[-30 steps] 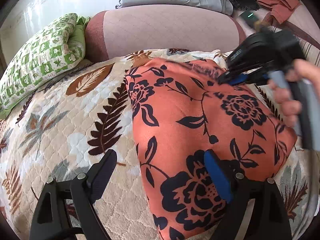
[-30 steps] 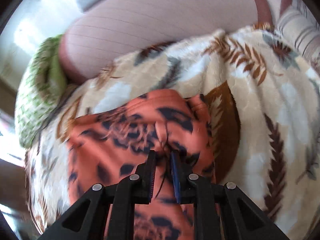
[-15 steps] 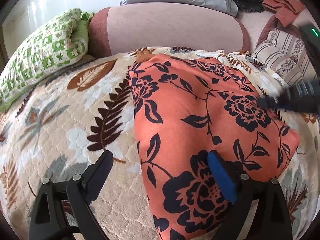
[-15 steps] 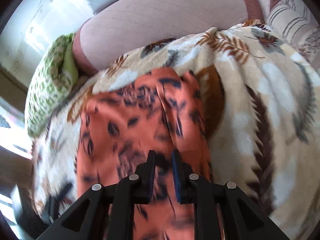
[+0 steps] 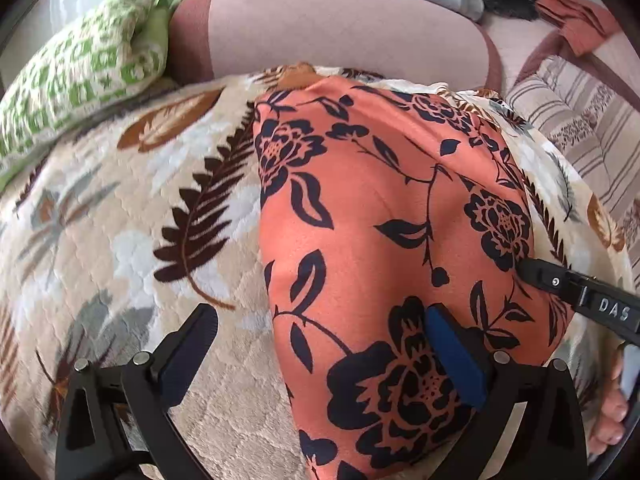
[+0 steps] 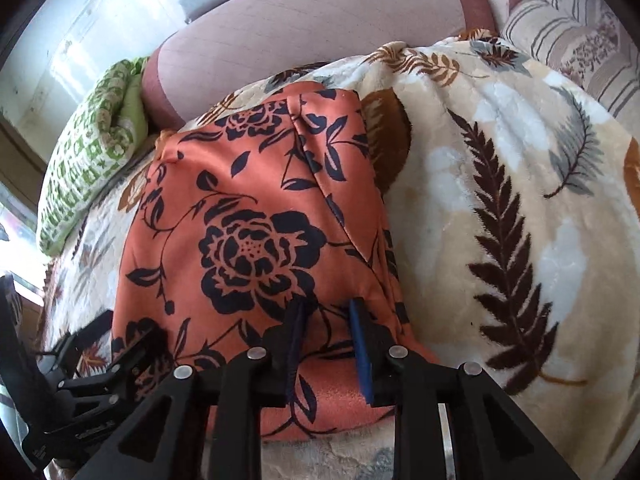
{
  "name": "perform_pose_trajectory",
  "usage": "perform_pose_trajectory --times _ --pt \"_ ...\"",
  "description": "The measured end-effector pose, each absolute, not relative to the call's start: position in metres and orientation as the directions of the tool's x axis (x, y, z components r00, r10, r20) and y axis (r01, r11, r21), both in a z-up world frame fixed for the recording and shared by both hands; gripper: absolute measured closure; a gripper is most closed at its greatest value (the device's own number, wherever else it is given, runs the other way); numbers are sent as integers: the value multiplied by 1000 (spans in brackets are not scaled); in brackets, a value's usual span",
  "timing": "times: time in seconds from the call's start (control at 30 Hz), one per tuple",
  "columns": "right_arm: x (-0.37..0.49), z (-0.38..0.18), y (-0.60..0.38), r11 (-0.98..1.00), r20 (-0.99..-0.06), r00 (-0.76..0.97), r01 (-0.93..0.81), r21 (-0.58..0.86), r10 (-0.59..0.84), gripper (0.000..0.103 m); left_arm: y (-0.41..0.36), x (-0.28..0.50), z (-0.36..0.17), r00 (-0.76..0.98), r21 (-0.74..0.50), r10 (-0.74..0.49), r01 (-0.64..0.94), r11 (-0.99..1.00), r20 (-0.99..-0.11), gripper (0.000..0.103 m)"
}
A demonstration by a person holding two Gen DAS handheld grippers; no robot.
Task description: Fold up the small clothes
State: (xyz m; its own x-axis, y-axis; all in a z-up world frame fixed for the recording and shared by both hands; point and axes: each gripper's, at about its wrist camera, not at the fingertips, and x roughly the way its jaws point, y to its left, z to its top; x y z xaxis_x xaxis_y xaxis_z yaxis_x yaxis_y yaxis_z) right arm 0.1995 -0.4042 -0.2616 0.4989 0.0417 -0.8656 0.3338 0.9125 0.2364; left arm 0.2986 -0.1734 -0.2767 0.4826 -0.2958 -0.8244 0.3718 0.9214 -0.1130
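Note:
An orange garment with a black flower print point(image 5: 372, 216) lies flat and folded on the leaf-patterned blanket point(image 5: 120, 220); it also shows in the right wrist view point(image 6: 248, 220). My left gripper point(image 5: 320, 344) is open, low over the garment's near left corner, one finger over the blanket, the other over the cloth. My right gripper point(image 6: 326, 332) is open a little, with its fingertips over the garment's near right part, and holds nothing. Its fingers point(image 5: 576, 292) show at the right edge of the left wrist view.
A green-and-white pillow point(image 5: 80, 76) lies at the far left. A pink sofa armrest point(image 5: 328, 28) stands behind the blanket. A striped cushion point(image 5: 580, 120) sits at the right. Grey and rust cloths point(image 5: 576, 8) lie at the far back.
My right gripper has let go of the garment's far edge, pulled back toward the near right side and opened a little. The garment now lies flat. My left gripper has stayed open.

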Motion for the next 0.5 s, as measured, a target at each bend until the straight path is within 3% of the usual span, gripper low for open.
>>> perform_pose_trajectory --times 0.2,0.27,0.33,0.37,0.5 --pt "206 -256 -400 937 -870 491 284 205 42 73 -155 309 -257 536 -149 -301 309 939 -788 1" --pt "208 -255 -407 926 -866 489 272 263 102 68 -147 312 -254 575 -128 -264 266 955 -774 1" --pt "208 -253 -412 908 -849 496 248 338 181 43 -144 314 -251 606 -110 -245 252 962 -756 1" --pt "208 -250 -413 898 -837 507 242 367 205 39 -144 314 -249 626 -92 -231 247 965 -745 1" --pt "205 -232 -411 898 -796 568 211 386 209 37 -151 313 -243 664 -25 -197 260 965 -722 1"
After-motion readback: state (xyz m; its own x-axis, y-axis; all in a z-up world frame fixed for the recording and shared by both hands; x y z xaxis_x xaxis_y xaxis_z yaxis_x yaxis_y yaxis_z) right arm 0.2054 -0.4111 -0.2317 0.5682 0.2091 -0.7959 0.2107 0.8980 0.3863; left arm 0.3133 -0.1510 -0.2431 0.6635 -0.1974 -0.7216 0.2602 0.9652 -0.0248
